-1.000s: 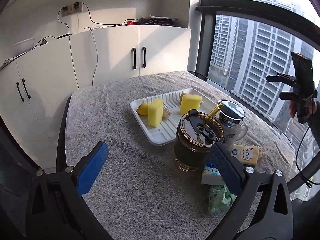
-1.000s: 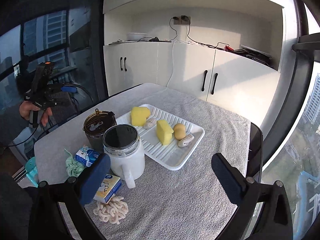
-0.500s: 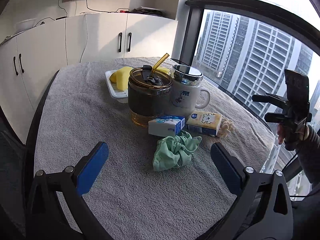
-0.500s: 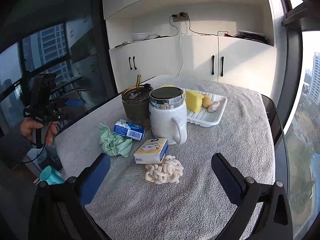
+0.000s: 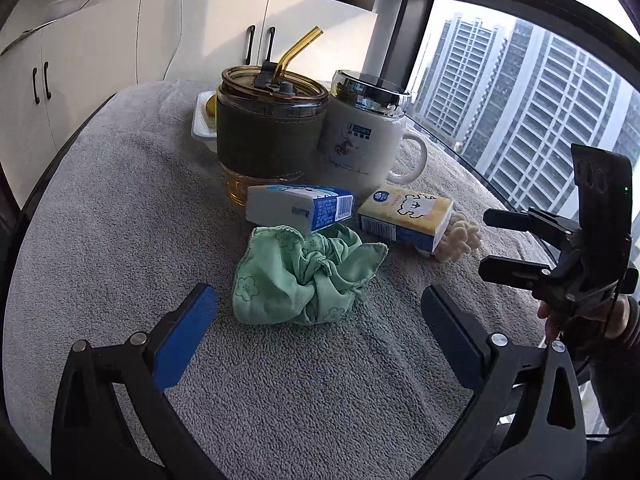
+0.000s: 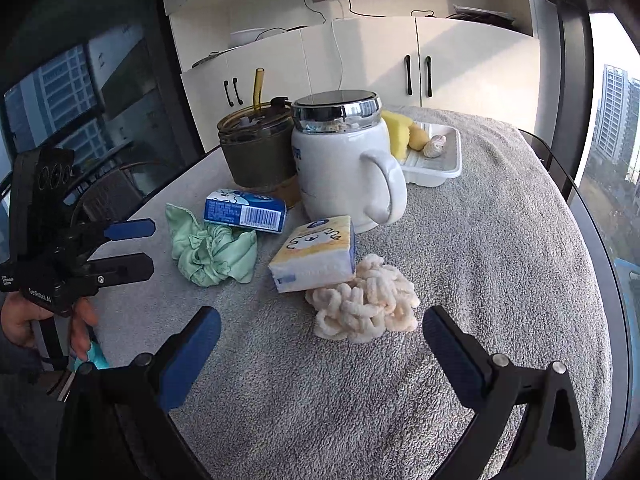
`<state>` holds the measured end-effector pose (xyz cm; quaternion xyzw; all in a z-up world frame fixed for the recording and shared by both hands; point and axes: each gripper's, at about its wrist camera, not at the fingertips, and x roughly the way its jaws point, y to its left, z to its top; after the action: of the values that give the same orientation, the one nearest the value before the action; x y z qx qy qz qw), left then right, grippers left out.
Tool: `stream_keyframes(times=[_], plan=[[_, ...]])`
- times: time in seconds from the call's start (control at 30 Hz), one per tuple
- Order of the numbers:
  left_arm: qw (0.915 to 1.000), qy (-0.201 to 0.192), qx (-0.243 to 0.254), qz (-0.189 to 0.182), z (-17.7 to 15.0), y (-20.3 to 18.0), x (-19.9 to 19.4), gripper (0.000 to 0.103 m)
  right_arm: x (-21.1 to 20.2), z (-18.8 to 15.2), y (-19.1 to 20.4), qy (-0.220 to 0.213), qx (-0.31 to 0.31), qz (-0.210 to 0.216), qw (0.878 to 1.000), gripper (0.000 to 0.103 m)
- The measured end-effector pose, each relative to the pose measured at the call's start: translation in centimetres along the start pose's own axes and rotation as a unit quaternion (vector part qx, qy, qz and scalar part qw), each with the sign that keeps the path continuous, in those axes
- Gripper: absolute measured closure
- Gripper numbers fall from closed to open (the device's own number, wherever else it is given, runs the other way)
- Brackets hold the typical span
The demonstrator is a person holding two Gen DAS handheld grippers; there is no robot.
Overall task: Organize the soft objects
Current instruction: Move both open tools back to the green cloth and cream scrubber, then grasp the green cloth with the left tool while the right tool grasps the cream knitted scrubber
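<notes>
A grey towel (image 6: 500, 248) covers the counter. On it stand an amber glass tumbler (image 5: 270, 136) with a dark sleeve and a bent yellow straw (image 5: 296, 50), and just beside it a white lidded mug (image 6: 340, 168) with a chrome lid. Behind them rise white cabinets (image 6: 460, 68) with black handles; cables (image 6: 340, 4) hang from a wall socket. Through the window (image 5: 532, 92), tall apartment blocks show.
</notes>
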<state>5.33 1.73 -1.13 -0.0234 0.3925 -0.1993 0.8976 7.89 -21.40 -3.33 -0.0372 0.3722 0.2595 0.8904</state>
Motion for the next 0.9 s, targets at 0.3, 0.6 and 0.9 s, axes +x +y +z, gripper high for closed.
stream_keyframes(times=[0.3,0.6,0.9], plan=[[0.9991,0.035,-0.011,0.021,0.6,0.0,3.7,0.000,2.8,0.3,-1.0,0.025,-0.002,-0.003,1.000,0.000],[0.9964,0.061,-0.025,0.054,0.6,0.4,5.3,0.000,4.6,0.2,-1.4,0.054,-0.006,-0.030,0.998,0.020],[0.9964,0.056,-0.016,0.063,0.8,-0.1,5.2,0.042,4.3,0.3,-1.5,0.059,-0.014,-0.056,0.997,0.064]])
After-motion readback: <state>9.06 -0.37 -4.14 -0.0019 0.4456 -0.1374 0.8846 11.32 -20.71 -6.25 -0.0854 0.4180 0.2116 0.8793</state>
